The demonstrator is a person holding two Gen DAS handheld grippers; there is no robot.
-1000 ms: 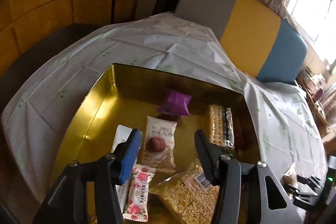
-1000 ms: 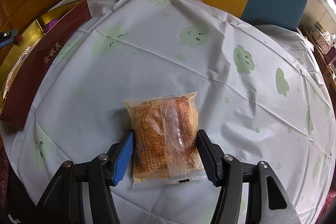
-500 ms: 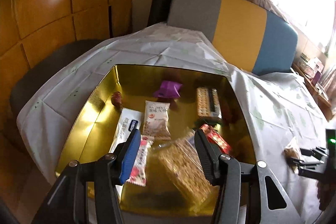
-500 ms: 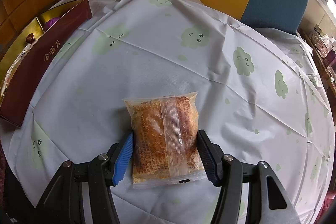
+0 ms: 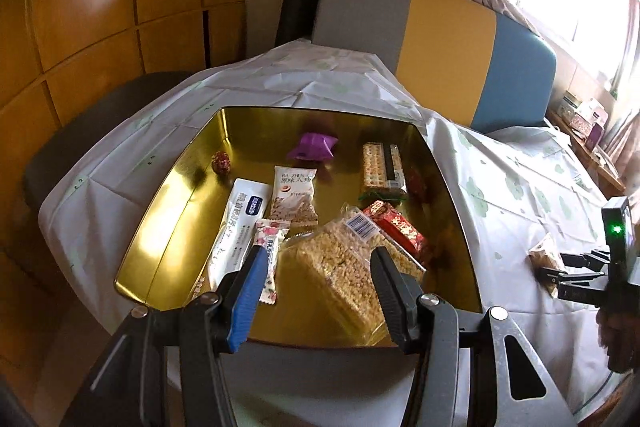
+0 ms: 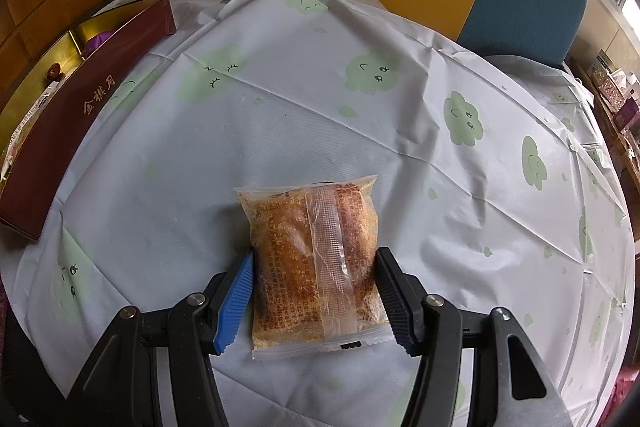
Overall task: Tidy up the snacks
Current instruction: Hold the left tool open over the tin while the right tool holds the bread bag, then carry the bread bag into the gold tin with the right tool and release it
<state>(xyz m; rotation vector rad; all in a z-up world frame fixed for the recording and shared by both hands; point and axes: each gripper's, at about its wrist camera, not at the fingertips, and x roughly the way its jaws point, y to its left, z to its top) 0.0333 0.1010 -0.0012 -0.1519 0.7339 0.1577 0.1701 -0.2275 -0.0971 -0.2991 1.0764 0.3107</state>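
A white tablecloth (image 6: 320, 99) printed with green cloud faces covers the table. At its left edge sits the gold tin (image 5: 168, 219), dark red on the outside, holding a scatter of snacks: a clear rice-puff pack (image 5: 344, 267), a long white packet (image 5: 240, 227), a cracker pack (image 5: 380, 167), a red wrapper (image 5: 400, 227) and a purple pouch (image 5: 314, 145). The left gripper (image 5: 316, 291) hangs above the tin's near edge, tilted down toward its contents, jaws spread wide and gripping nothing. The right gripper (image 6: 314, 297) lies low over the cloth, well apart from the tin, pointing across the table. Between its fingers rests an orange crumb-coated snack pack (image 6: 312, 259), flat on the cloth; both pads press against the pack's sides, so it is grasped.
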